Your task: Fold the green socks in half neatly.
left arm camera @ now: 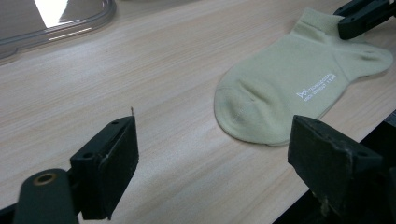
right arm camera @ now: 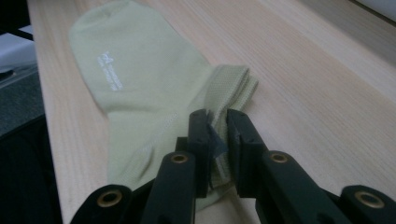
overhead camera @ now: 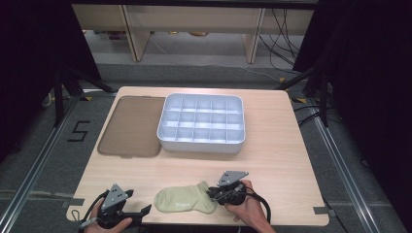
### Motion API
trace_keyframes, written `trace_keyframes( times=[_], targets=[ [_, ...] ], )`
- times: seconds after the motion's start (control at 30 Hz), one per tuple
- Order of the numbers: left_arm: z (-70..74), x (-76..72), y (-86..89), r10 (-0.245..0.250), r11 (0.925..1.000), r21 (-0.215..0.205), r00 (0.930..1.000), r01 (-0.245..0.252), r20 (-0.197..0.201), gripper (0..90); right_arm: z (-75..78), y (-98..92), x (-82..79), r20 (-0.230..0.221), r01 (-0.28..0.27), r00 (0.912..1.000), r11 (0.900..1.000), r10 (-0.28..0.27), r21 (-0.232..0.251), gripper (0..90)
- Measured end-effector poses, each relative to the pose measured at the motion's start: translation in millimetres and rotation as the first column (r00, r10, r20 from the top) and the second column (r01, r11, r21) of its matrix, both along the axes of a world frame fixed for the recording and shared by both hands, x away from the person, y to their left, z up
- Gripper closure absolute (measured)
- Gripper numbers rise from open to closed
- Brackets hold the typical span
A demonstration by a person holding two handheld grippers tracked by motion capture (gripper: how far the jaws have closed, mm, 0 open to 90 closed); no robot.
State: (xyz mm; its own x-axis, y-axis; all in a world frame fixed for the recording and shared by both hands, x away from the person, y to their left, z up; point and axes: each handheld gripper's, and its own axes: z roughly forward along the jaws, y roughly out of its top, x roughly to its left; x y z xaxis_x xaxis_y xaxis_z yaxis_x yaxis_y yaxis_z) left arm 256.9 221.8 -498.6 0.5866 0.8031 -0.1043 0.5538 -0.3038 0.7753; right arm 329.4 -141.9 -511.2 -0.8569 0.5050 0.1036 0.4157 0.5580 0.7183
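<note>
Right gripper (right arm camera: 217, 140) nipping sock (right arm camera: 135, 79) cuff

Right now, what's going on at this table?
A person holds a claw in each hand at the near edge of the table. The right claw is pinched shut on the cuff edge of a pale green sock lying flat on the wood. The left claw stands open beside the sock's toe, holding nothing. A white divided tray and a brown lid sit farther back.
</note>
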Motion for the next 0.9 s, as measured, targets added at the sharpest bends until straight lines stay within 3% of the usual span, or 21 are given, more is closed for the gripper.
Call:
trace_keyframes(
  times=[0.07,0.2,0.23,0.3,0.4,0.43,0.47,0.5,0.57,0.63,0.73,0.77,0.87,0.9],
  targets=[
    [-0.8,0.2,-1.8,0.022,0.9992,-0.034,0.9997,-0.021,0.007,16.0,5.9,-3.1,-0.3,-0.018,-0.005,0.9998,1.000,0.006,0.018,81.2],
    [-0.7,-0.1,-1.5,0.021,0.9993,-0.032,0.9998,-0.021,0.005,16.0,15.8,-10.2,-1.7,-0.018,-0.041,0.9990,0.999,0.042,0.030,81.3],
    [0.2,0.2,0.5,0.006,1.0000,-0.008,1.0000,-0.006,0.002,15.9,17.9,-12.6,-1.4,-0.013,-0.051,0.9986,0.998,0.051,0.030,81.3],
    [0.2,0.2,0.6,0.004,1.0000,-0.007,1.0000,-0.004,0.002,16.0,21.7,-18.2,-0.9,-0.010,-0.063,0.9979,0.997,0.064,0.047,81.4],
    [-0.9,0.1,-1.6,0.018,0.9992,-0.035,0.9998,-0.018,0.004,15.9,28.8,-29.9,0.3,-0.022,-0.076,0.9968,0.996,0.077,0.051,81.4],
    [0.1,0.5,0.7,-0.001,1.0000,-0.007,1.0000,0.001,-0.001,16.0,30.4,-34.7,1.2,-0.015,-0.067,0.9976,0.997,0.068,0.039,81.4],
    [-1.1,0.1,-2.0,0.020,0.9991,-0.037,0.9998,-0.019,0.004,16.0,30.2,-37.6,2.2,-0.021,-0.070,0.9973,0.997,0.070,0.033,81.3],
    [-1.1,0.1,-2.0,0.020,0.9991,-0.037,0.9998,-0.019,0.004,16.0,30.2,-37.6,2.2,-0.021,-0.070,0.9973,0.997,0.070,0.033,81.3],
    [-0.3,0.1,-0.9,0.001,0.9999,-0.011,1.0000,-0.001,0.007,16.0,29.7,-51.1,6.5,-0.035,-0.057,0.9977,0.998,0.058,0.019,81.4],
    [-0.8,0.5,-1.6,0.005,0.9997,-0.024,1.0000,-0.005,0.009,16.0,29.1,-58.3,10.3,-0.034,-0.048,0.9983,0.999,0.048,0.006,81.3],
    [-0.7,0.4,-0.3,-0.015,0.9999,0.005,0.9998,0.015,0.012,16.0,27.2,-66.1,14.3,-0.048,-0.038,0.9982,0.999,0.037,-0.009,81.3],
    [-2.3,-0.2,-4.2,0.013,0.9992,-0.039,0.9999,-0.013,0.004,16.1,25.8,-69.1,16.2,-0.055,-0.034,0.9979,0.999,0.033,-0.015,81.2],
    [-0.6,0.3,-2.1,-0.024,0.9997,-0.003,0.9997,0.024,-0.003,16.1,22.5,-72.2,17.5,-0.066,-0.016,0.9977,1.000,0.015,-0.019,81.2],
    [-2.0,-0.5,-7.7,-0.010,0.9990,-0.043,0.9999,0.009,-0.010,16.3,19.2,-73.7,18.4,-0.069,-0.020,0.9975,0.999,0.018,-0.029,81.2]
  ],
)
